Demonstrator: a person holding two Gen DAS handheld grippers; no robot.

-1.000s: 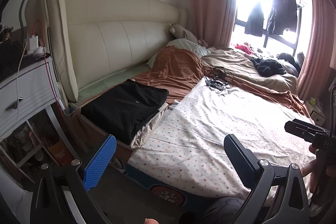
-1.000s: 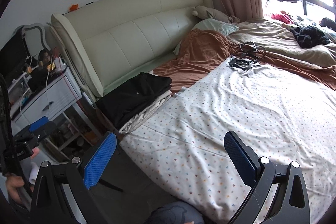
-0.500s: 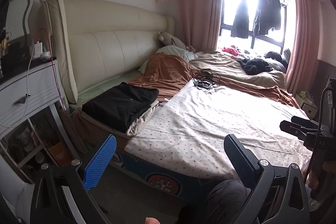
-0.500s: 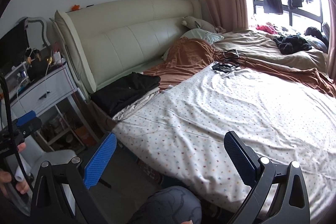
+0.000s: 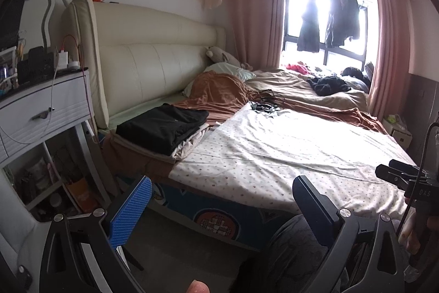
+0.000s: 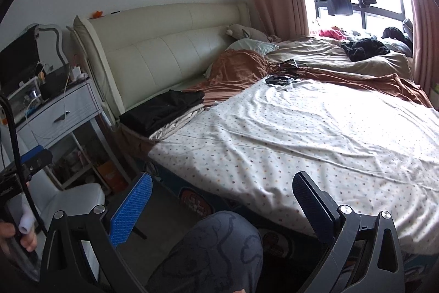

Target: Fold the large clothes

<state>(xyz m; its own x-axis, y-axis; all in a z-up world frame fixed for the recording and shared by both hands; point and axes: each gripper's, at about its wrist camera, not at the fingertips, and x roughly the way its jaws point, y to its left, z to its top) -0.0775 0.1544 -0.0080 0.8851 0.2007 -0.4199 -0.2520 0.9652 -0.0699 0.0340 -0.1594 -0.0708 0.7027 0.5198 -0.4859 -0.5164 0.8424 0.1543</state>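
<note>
both the left gripper (image 5: 219, 210) and right gripper (image 6: 222, 208) hang released and empty, near the bed's foot. the folded black garment (image 5: 162, 125) lies far left by the cream padded headboard (image 5: 153, 73). best fetch the next garment onto the bare dotted white sheet (image 6: 301, 133).

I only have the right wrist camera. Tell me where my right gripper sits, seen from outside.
Observer: The left wrist view shows the right gripper at the frame's right edge, in front of the dotted sheet, touching no cloth.
Operator: Anything on the floor beyond the bed's far side?
Observer: A small pale cabinet stands by the pink curtain.
Operator: And the left gripper?
Observer: The left gripper is wide open, with nothing between its fingers.
</note>
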